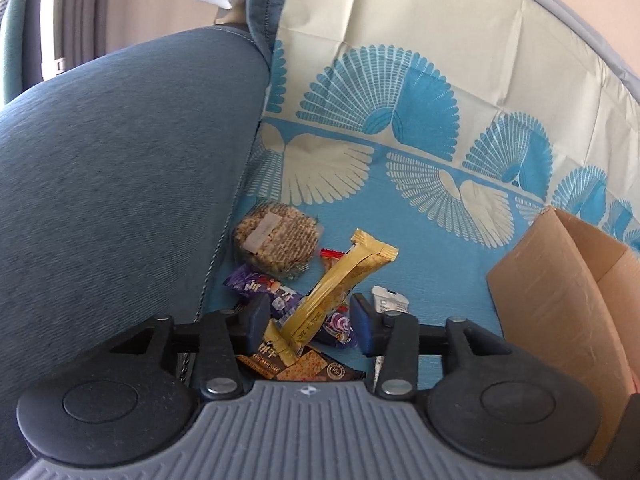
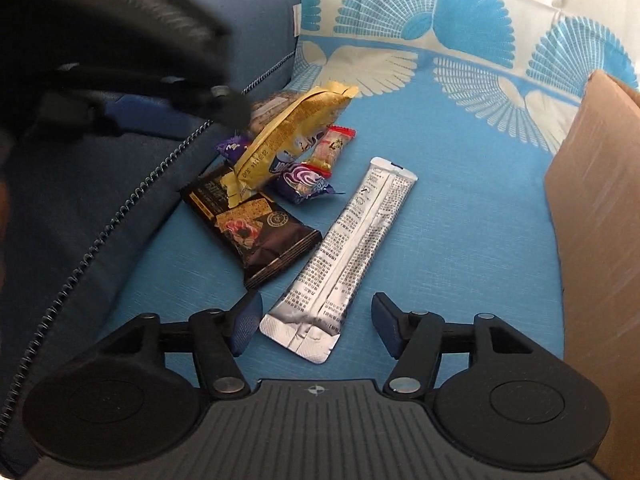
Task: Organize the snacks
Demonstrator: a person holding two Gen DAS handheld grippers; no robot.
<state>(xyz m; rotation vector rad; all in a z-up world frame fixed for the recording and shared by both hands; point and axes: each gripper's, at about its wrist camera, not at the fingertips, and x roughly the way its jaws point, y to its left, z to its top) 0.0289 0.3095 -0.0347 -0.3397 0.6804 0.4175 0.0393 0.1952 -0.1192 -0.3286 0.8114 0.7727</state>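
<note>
A pile of snacks lies on the blue patterned cloth (image 2: 460, 184). My left gripper (image 1: 310, 322) is open, its jaws either side of the lower end of a long gold packet (image 1: 340, 284), not closed on it. Beneath it lie a purple candy (image 1: 336, 328), a dark cracker packet (image 1: 304, 366) and a round oat cake (image 1: 276, 236). My right gripper (image 2: 316, 320) is open around the near end of a silver stick packet (image 2: 348, 256), which lies flat. The right wrist view also shows the gold packet (image 2: 288, 132), the dark cracker packet (image 2: 252, 220) and a small red candy (image 2: 332, 146).
A brown cardboard box stands at the right, in both the left wrist view (image 1: 560, 300) and the right wrist view (image 2: 600, 240). A dark blue sofa cushion (image 1: 120, 180) borders the pile on the left. The left gripper body (image 2: 100, 40) fills the upper left of the right wrist view.
</note>
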